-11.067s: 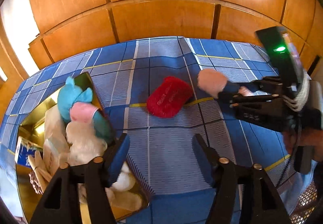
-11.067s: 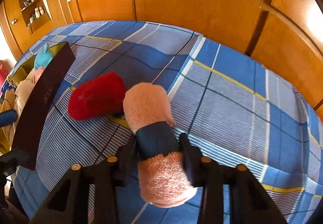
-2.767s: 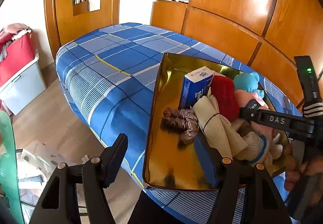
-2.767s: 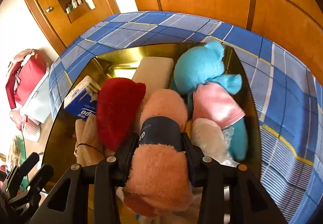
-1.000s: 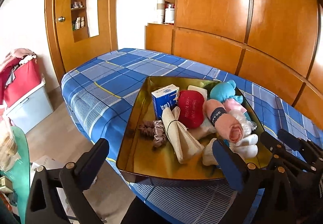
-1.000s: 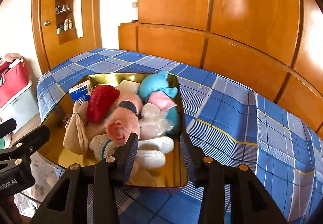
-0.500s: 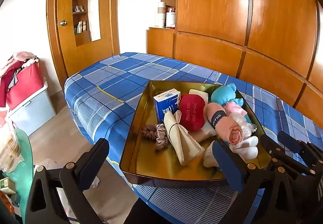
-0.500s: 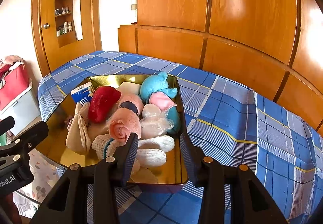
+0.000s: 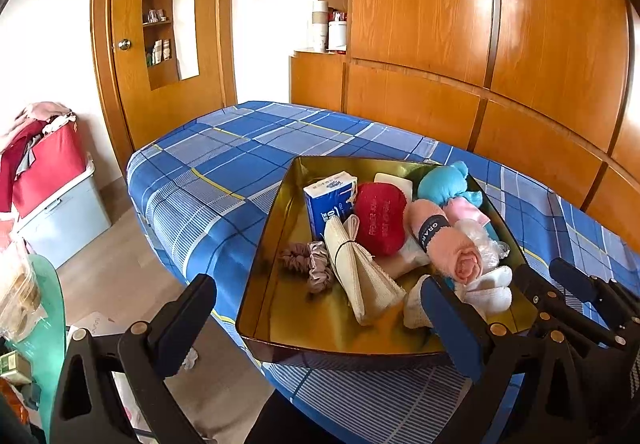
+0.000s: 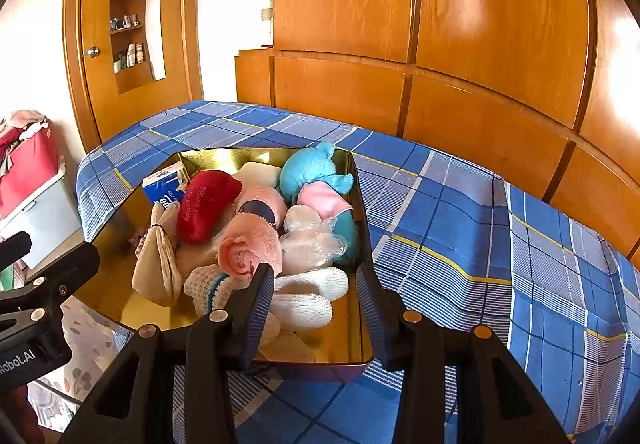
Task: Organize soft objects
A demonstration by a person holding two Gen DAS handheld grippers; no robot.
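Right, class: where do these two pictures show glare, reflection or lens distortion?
Left wrist view: glare patches on the wardrobe panels, the gold tray mirrors its contents, straight panel seams bow. Right wrist view: a blown-out highlight at the right edge of the wardrobe, dark vignette corners, sharp focus throughout.

colours in the tray on the checked cloth
gold tray (image 9: pixel 276 244) on a blue plaid cloth (image 9: pixel 224 147) with white and yellow lines; inside it a red pouch (image 9: pixel 380 219), a pink rolled towel (image 9: pixel 448 248) with a dark band, a turquoise plush toy (image 9: pixel 444 183), a blue-and-white tissue box (image 9: pixel 326 203), white socks (image 10: pixel 308 294), a mauve scrunchie (image 9: pixel 310 264).
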